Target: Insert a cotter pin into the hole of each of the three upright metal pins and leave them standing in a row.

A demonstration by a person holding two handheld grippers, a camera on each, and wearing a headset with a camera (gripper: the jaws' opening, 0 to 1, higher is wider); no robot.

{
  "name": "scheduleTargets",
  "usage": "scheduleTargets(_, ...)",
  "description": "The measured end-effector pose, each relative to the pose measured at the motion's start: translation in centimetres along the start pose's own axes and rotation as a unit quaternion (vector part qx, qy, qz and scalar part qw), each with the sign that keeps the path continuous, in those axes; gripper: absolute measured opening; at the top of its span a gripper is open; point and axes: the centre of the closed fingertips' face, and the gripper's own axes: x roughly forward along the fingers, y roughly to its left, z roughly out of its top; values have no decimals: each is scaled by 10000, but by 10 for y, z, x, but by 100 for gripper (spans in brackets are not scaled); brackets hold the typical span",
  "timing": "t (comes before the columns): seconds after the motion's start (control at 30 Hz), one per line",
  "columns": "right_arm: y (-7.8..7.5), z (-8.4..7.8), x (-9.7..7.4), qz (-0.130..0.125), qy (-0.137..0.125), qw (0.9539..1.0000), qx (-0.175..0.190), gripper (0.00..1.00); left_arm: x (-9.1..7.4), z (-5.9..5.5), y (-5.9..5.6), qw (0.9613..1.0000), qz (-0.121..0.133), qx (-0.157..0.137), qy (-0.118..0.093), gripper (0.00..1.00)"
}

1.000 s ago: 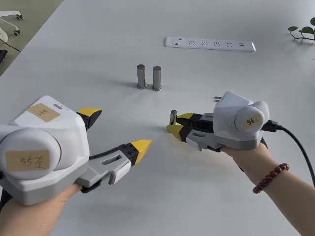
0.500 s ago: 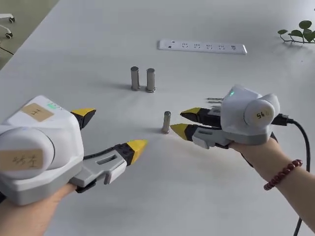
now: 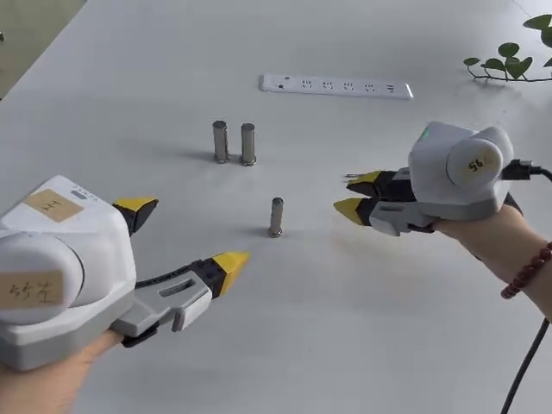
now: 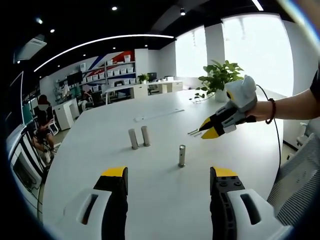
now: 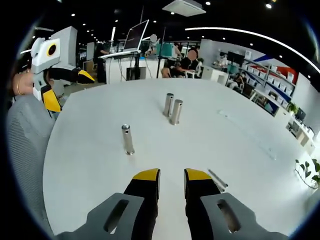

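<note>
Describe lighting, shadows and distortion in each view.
Head view: soft even light, straight lines, the lone metal pin throwing a faint shadow leftward on the white table. Left gripper view: fisheye bending, windows blown out white. Right gripper view: same curving, ceiling strip light bright against dark.

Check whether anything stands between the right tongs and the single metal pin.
Nothing visible does: only bare table lies between the right tongs and the single pin. The cotter pins lie off to one side.

The cotter pins (image 3: 351,178) lie mostly hidden behind the right gripper (image 3: 343,194), too thin to count.
</note>
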Motion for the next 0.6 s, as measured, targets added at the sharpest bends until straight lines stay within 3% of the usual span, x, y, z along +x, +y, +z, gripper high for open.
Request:
scheduleTargets(0.3,-31,-12,10,-100,588,9969,-510,10,0,-4,-4,10000,-52,-12,42,65)
scheduleTargets(0.47,-35,-19,11,-37,863,9940,-669,9,0,-5,-3,10000,-44,-22,45,65)
scheduleTargets(0.6,-42,-29,10,-10,1277,9875,-920,9,1,-7,-2,10000,-31,-36,48,65)
